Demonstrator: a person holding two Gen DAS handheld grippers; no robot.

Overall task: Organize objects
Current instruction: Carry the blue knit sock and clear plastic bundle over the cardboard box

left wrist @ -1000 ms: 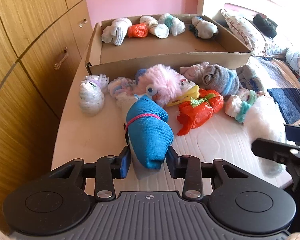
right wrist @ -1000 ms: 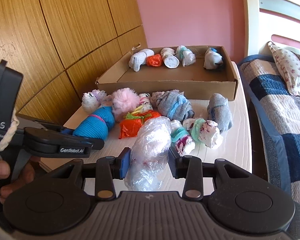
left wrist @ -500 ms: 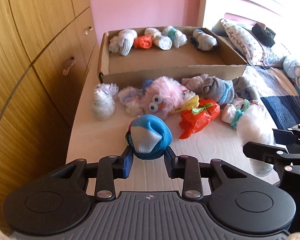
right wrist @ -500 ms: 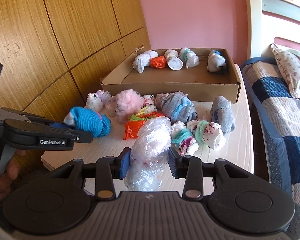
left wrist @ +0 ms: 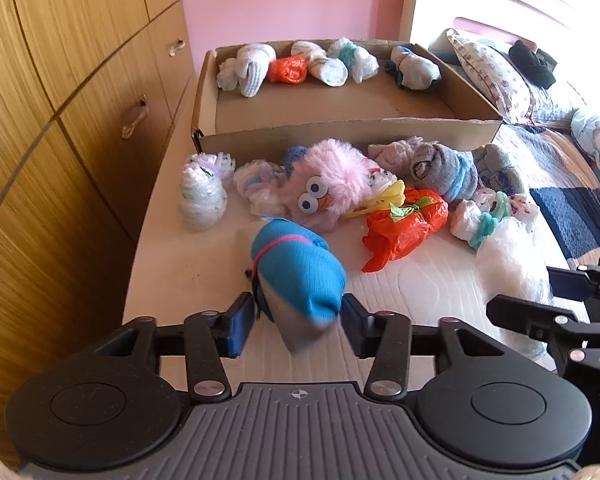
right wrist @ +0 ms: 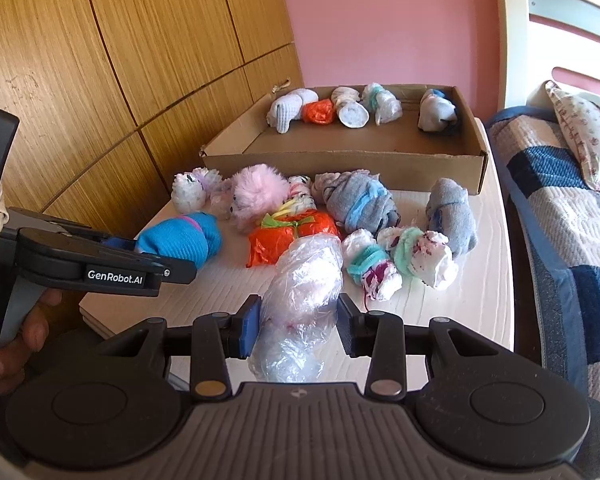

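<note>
We hold a blue sock roll (left wrist: 296, 280) in the left gripper (left wrist: 298, 320) and a plastic bundle (right wrist: 300, 292) in the right gripper (right wrist: 298, 320) – both soft, light, compressible. Pinch mid-body above the near table (right wrist: 488, 280); the box (right wrist: 340, 162) lies far.

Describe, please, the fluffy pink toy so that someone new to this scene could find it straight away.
Start at the cardboard box on the white table top; a heap of rolled socks and bagged bundles lies in front of its near wall. Near the heap's left end sits the pink toy, the only furry item, with two round cartoon eyes.
</note>
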